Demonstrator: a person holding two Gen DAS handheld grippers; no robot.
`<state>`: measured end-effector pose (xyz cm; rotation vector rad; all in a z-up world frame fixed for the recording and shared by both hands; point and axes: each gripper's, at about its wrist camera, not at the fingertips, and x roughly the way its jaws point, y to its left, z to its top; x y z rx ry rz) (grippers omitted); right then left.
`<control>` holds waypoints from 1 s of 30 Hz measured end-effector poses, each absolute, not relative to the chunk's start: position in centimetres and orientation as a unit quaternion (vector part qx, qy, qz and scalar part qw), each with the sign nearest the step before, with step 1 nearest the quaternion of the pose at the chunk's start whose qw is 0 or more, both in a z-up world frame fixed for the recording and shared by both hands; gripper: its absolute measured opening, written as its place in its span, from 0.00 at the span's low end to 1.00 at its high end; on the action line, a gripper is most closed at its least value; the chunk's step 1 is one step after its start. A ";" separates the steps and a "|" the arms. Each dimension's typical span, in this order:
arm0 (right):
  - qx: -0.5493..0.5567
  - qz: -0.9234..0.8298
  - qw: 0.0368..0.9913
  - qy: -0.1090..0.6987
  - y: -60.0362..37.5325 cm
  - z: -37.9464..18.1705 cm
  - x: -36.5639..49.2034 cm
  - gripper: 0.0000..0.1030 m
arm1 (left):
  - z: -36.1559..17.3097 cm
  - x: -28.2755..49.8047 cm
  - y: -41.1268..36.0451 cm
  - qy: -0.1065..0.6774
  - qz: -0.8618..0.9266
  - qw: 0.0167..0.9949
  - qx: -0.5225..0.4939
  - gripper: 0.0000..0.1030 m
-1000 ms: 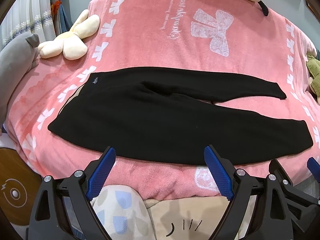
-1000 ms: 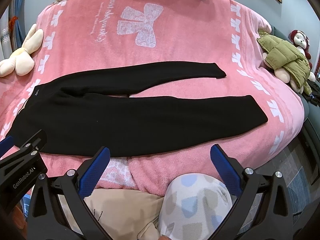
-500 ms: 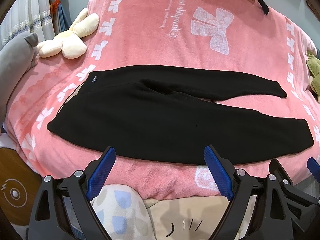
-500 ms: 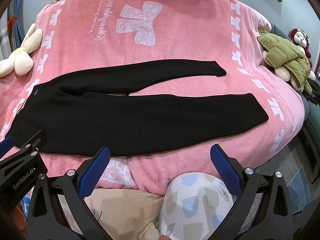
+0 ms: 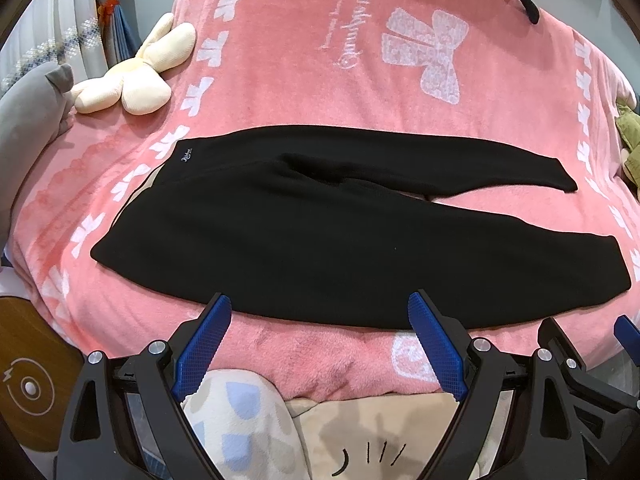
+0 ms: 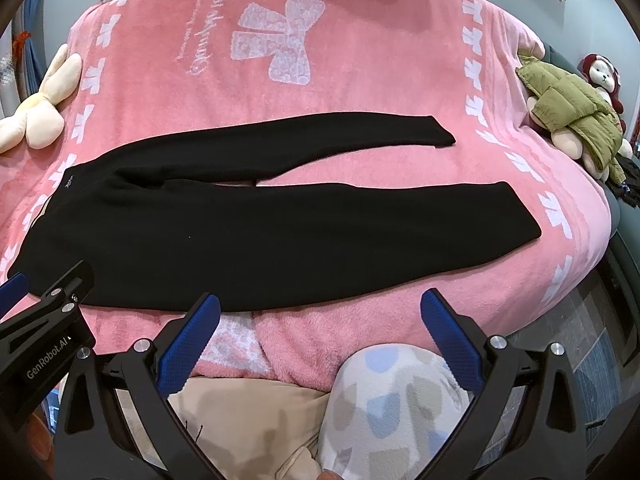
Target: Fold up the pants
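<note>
- The left gripper (image 5: 318,340) hangs with its blue fingers spread wide, empty, just short of the near hem side of the black pants (image 5: 320,240).
- The pants lie flat on the pink blanket (image 6: 360,80), waistband left, legs splayed right.
- The right gripper (image 6: 320,340) is likewise spread and empty, just short of the near leg's edge.

Bare blanket (image 6: 360,80) beyond the pants (image 6: 260,232); plush toys (image 6: 572,120) seemingly crowd its edges.
</note>
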<state>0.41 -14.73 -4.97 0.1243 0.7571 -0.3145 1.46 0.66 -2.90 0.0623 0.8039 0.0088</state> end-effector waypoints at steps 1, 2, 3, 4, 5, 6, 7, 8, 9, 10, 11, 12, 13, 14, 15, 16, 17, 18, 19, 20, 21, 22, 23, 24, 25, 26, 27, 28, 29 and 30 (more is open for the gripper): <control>0.060 -0.153 0.915 0.368 -14.7 -5.0 0.5 0.96 | -2.9 1.6 0.6 0.392 0.005 0.919 0.030 0.84; 0.060 -0.153 0.915 0.370 -14.7 -5.1 0.6 0.96 | -3.0 1.6 0.6 0.393 0.005 0.919 0.030 0.84; 0.060 -0.153 0.914 0.371 -14.7 -5.1 0.6 0.96 | -3.0 1.7 0.5 0.394 0.005 0.918 0.031 0.84; 0.061 -0.153 0.914 0.371 -14.8 -5.1 0.7 0.96 | -3.1 1.8 0.5 0.395 0.005 0.918 0.031 0.84; 0.061 -0.153 0.914 0.372 -14.8 -5.2 0.8 0.95 | -3.1 1.9 0.5 0.396 0.004 0.918 0.031 0.84; 0.061 -0.153 0.913 0.373 -14.8 -5.2 0.9 0.96 | -3.1 2.0 0.5 0.397 0.005 0.917 0.032 0.84; 0.061 -0.153 0.913 0.374 -14.8 -5.2 1.0 0.95 | -3.1 2.1 0.5 0.398 0.005 0.917 0.032 0.84; 0.060 -0.153 0.912 0.375 -14.8 -5.3 1.1 0.96 | -3.2 2.2 0.4 0.399 0.006 0.916 0.033 0.84; 0.060 -0.152 0.912 0.376 -14.8 -5.4 1.2 0.96 | -3.3 2.3 0.4 0.400 0.005 0.916 0.033 0.84; 0.061 -0.152 0.911 0.378 -14.8 -5.5 1.4 0.96 | -3.3 2.4 0.4 0.402 0.005 0.915 0.033 0.85; 0.061 -0.151 0.911 0.379 -14.8 -5.6 1.5 0.95 | -3.4 2.6 0.4 0.403 0.005 0.915 0.033 0.85; 0.061 -0.151 0.911 0.380 -14.8 -5.7 1.7 0.95 | -3.5 2.7 0.3 0.404 0.005 0.914 0.034 0.85; 0.061 -0.150 0.910 0.382 -14.8 -5.8 1.8 0.95 | -3.5 2.9 0.4 0.405 0.005 0.914 0.034 0.85; 0.061 -0.149 0.910 0.383 -14.9 -5.9 2.0 0.96 | -3.6 3.0 0.3 0.405 0.005 0.913 0.036 0.85; 0.061 -0.149 0.909 0.384 -14.9 -6.0 2.2 0.96 | -3.7 3.2 0.2 0.406 0.006 0.913 0.037 0.85; 0.061 -0.149 0.908 0.386 -15.0 -6.1 2.5 0.96 | -3.8 3.3 0.1 0.406 0.006 0.913 0.039 0.85; 0.061 -0.149 0.908 0.388 -15.1 -6.3 2.6 0.96 | -3.9 3.6 0.1 0.407 0.006 0.913 0.042 0.85; 0.061 -0.149 0.907 0.390 -15.2 -6.4 2.9 0.96 | -4.0 3.8 0.0 0.407 0.007 0.912 0.043 0.85; 0.062 -0.149 0.906 0.391 -15.4 -6.5 3.2 0.96 | -4.1 4.0 0.0 0.408 0.007 0.912 0.044 0.85; 0.062 -0.149 0.905 0.393 -15.7 -6.6 3.6 0.96 | -4.2 4.3 0.0 0.409 0.008 0.912 0.045 0.85; 0.062 -0.149 0.905 0.394 -16.0 -6.7 4.0 0.96 | -4.4 4.7 0.1 0.411 0.008 0.911 0.045 0.86; 0.062 -0.149 0.904 0.395 -16.5 -6.8 4.5 0.96 | -4.5 5.1 0.2 0.412 0.008 0.910 0.044 0.86; 0.061 -0.149 0.904 0.396 -17.0 -6.8 5.1 0.96 | -4.6 5.6 0.4 0.414 0.006 0.909 0.042 0.86; 0.060 -0.148 0.905 0.395 -17.4 -6.9 5.5 0.96 | -4.7 6.5 0.7 0.419 0.002 0.907 0.036 0.86; 0.055 -0.145 0.906 0.394 -18.3 -6.9 6.5 0.96 | -4.7 7.1 1.1 0.423 -0.002 0.906 0.029 0.86; 0.053 -0.142 0.907 0.394 -19.1 -6.9 7.2 0.96 | -4.8 8.1 1.9 0.427 -0.008 0.904 0.015 0.86; 0.050 -0.140 0.908 0.392 -20.1 -6.8 8.1 0.96 | -4.7 9.2 2.7 0.429 -0.012 0.903 -0.001 0.86; 0.050 -0.138 0.909 0.391 -21.0 -6.8 9.0 0.96 | -4.8 10.1 3.5 0.429 -0.012 0.903 -0.013 0.86; 0.055 -0.132 0.910 0.389 -22.7 -6.7 10.3 0.96 | -4.7 11.2 4.5 0.427 -0.008 0.904 -0.024 0.86; 0.062 -0.126 0.911 0.387 -24.4 -6.6 11.6 0.96 | -4.6 12.6 5.7 0.424 -0.002 0.905 -0.036 0.86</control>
